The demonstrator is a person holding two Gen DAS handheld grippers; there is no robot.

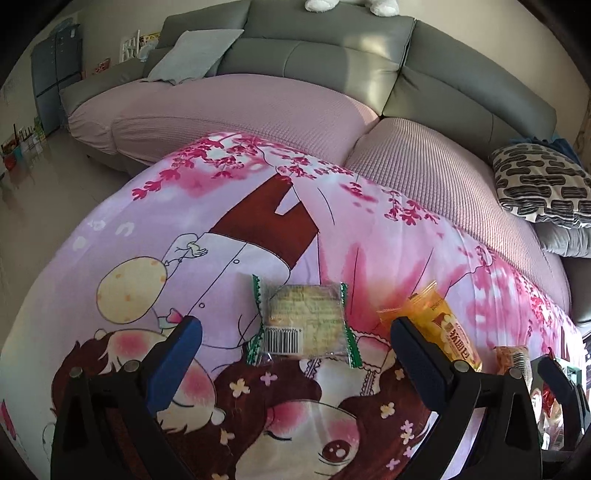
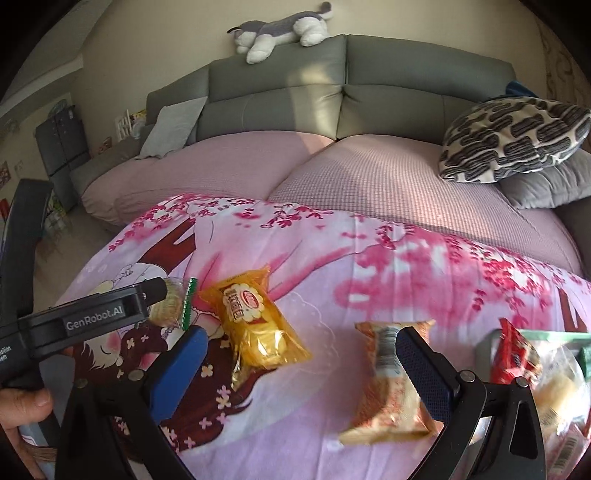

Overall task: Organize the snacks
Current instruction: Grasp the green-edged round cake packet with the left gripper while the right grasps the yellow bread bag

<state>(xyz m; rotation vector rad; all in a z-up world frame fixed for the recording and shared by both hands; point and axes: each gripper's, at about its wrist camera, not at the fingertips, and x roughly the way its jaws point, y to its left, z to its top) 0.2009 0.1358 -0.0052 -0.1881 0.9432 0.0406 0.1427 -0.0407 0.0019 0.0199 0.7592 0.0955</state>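
A clear snack pack with green crimped ends [image 1: 304,321] lies on the pink cartoon cloth [image 1: 258,206], straight ahead of my open left gripper [image 1: 295,336], whose fingers hold nothing. To its right lies an orange-yellow bread pack [image 1: 441,325], partly behind the right finger. In the right wrist view the same yellow pack [image 2: 255,325] rests ahead of my open right gripper [image 2: 301,343]. A tan speckled pack [image 2: 388,391] lies by the right fingertip [image 2: 410,347], partly hidden by it. The green-ended pack [image 2: 177,302] peeks out behind the left gripper's body.
A clear container [image 2: 546,373] with red and pale snack packs sits at the cloth's right edge. A pink-covered grey sofa [image 2: 332,173] runs behind, with a patterned cushion [image 2: 513,140] and a plush dog [image 2: 280,29]. A hand [image 2: 22,410] holds the left gripper's handle.
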